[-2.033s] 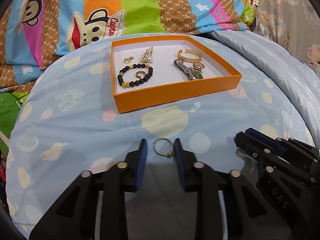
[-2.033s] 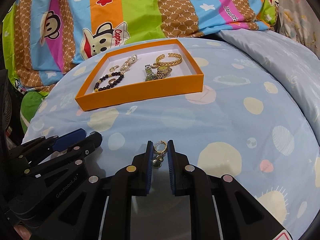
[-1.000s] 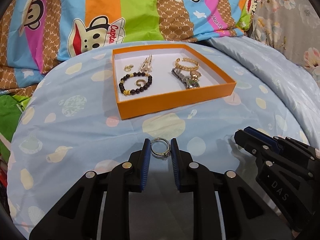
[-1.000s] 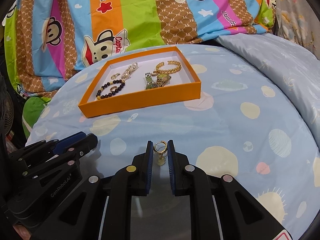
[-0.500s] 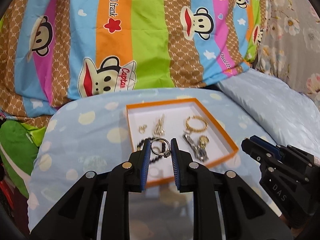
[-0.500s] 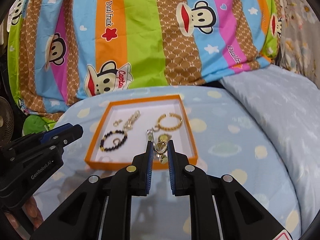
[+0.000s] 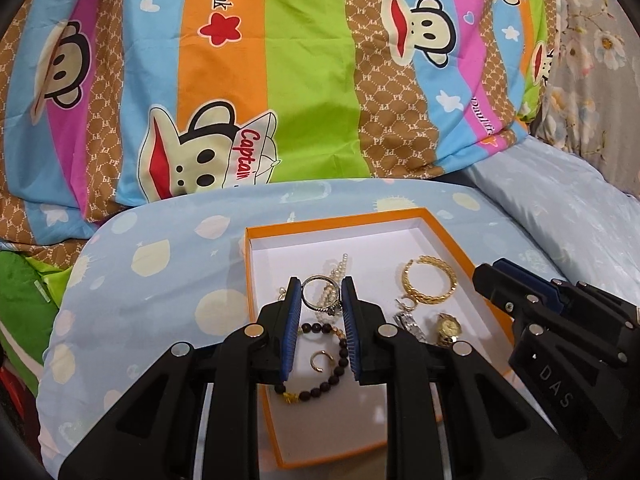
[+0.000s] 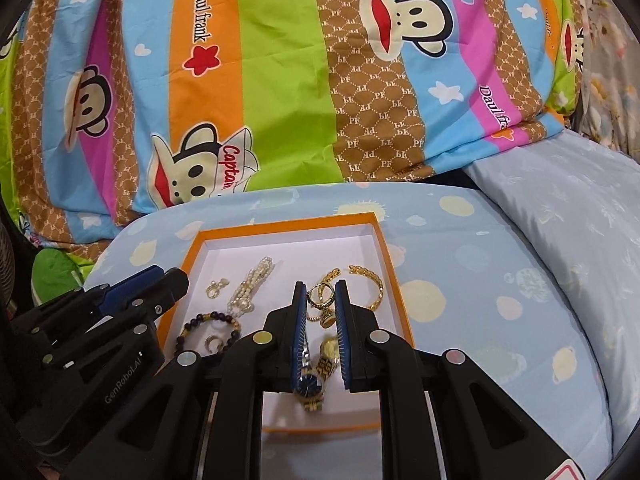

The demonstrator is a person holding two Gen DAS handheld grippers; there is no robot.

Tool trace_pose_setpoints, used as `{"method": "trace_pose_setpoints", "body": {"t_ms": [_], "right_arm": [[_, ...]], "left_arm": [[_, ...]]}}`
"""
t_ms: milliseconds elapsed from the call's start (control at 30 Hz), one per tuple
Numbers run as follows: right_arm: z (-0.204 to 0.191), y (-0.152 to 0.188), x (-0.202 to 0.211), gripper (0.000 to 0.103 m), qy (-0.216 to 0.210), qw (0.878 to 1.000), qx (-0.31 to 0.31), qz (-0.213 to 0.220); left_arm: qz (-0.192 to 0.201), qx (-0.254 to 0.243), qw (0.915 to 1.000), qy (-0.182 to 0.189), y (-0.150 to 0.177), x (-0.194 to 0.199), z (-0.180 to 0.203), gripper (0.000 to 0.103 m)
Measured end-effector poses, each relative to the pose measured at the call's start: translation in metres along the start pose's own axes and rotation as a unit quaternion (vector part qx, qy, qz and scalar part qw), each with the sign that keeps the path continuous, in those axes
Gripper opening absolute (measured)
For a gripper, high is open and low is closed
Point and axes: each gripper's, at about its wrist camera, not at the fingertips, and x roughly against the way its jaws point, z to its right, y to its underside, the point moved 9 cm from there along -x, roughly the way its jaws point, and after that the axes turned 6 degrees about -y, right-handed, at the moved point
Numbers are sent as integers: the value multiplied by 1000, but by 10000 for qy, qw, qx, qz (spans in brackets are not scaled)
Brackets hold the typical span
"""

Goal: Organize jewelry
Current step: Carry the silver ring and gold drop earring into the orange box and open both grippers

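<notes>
An orange box (image 7: 256, 320) (image 8: 390, 264) with a white inside lies on the pale blue spotted cover. My left gripper (image 7: 320, 296) is shut on a silver ring (image 7: 316, 289) and hangs over the box's left half. My right gripper (image 8: 321, 294) is shut on a gold hoop earring (image 8: 320, 295) with a small dangling charm, above the box's middle. In the box lie a dark bead bracelet (image 7: 320, 390) (image 8: 192, 330), a pearl piece (image 8: 250, 286), a gold bangle (image 7: 430, 280) (image 8: 370, 282), a small gold ring (image 7: 320, 360) and two watches (image 8: 310, 386).
A bright striped monkey-print quilt (image 7: 280, 80) (image 8: 280, 80) rises behind the box. A pale blue pillow (image 8: 568, 216) lies at the right. Each gripper shows in the other's view, the right gripper (image 7: 560, 332) and the left gripper (image 8: 100, 320).
Both grippers have moved forward and up from the near part of the cover to above the orange box, each still holding its piece.
</notes>
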Motion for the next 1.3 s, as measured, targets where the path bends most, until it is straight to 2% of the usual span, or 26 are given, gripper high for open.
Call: {"method": "trace_pose_setpoints", "body": {"t_ms": [267,1067,1200,1300], "right_arm": [[8,5,-18,13,24,9999,-63,-108],[4,11,-30,14,116,9997,115,-179],[2,10,-30,17,130,9997,151,-141],[1,11,-30,25,153,9996,196,-124]], "left_arm": [[-99,-55,9999,-84,6,-19,-1,20],[-76,-129,9998,-105,7,-24,3,20],[-84,-122,9999,-86,9,-24,4,22],[-75,-119,9999,-97,9,-24,4,27]]}}
